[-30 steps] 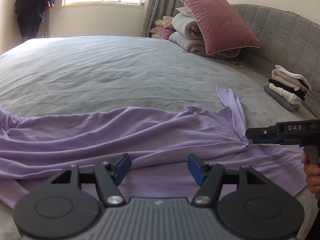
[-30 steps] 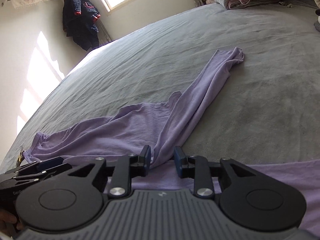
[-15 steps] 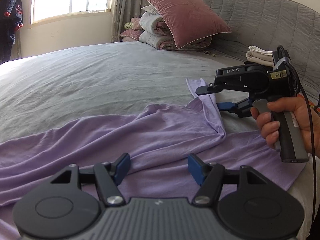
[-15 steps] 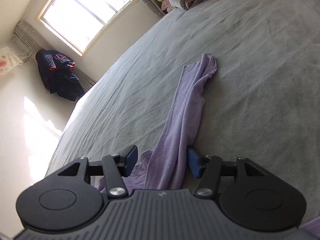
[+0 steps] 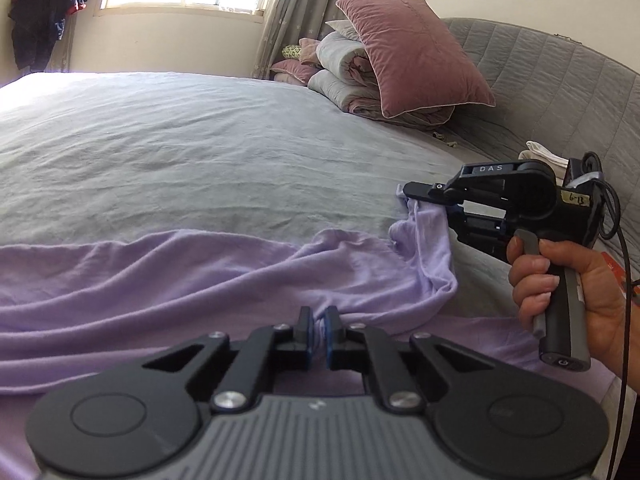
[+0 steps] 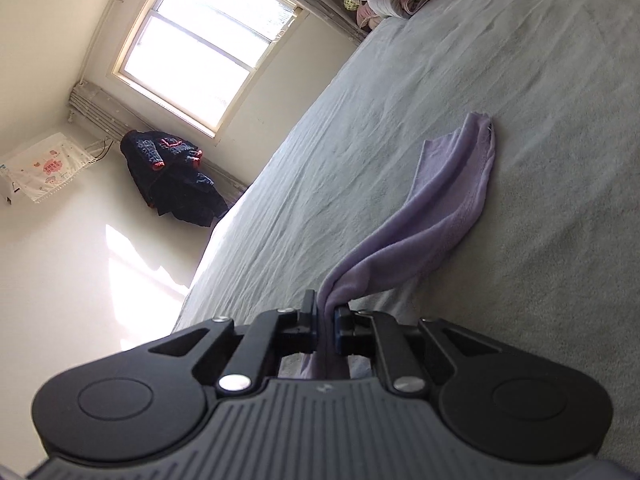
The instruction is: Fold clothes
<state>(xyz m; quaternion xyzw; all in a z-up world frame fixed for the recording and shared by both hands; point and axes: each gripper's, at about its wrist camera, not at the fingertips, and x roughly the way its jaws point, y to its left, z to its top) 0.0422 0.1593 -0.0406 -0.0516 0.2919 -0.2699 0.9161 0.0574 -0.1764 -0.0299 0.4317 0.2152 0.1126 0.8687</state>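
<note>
**Both grippers pinched on the lilac top, and the sleeve's direction is what matters**

So here's where we are. The lilac top (image 5: 192,280) is spread across the near edge of the bed (image 5: 200,152), its body running left to right in front of us, rumpled and not lying flat. Our left gripper (image 5: 318,320) has its jaws closed on a small pinch of the fabric around the middle-right of the body. Our right gripper (image 6: 328,312) has its jaws clamped on the sleeve (image 6: 452,200), partway along it, with that bit lifted slightly off the bed.

What the next move hangs on, we reckon: the sleeve's long axis runs away from the right jaws, out toward the headboard side, with the cuff lying well beyond the grip. So it sticks out roughly crosswise to the body. The right hand (image 5: 568,280) is clearly the nearer one for it; the left is parked on the body and looks better placed as an anchor.

Our guess is the sleeve wants bringing back across the body, though one look can't tell us how far into the fold we are.
</note>
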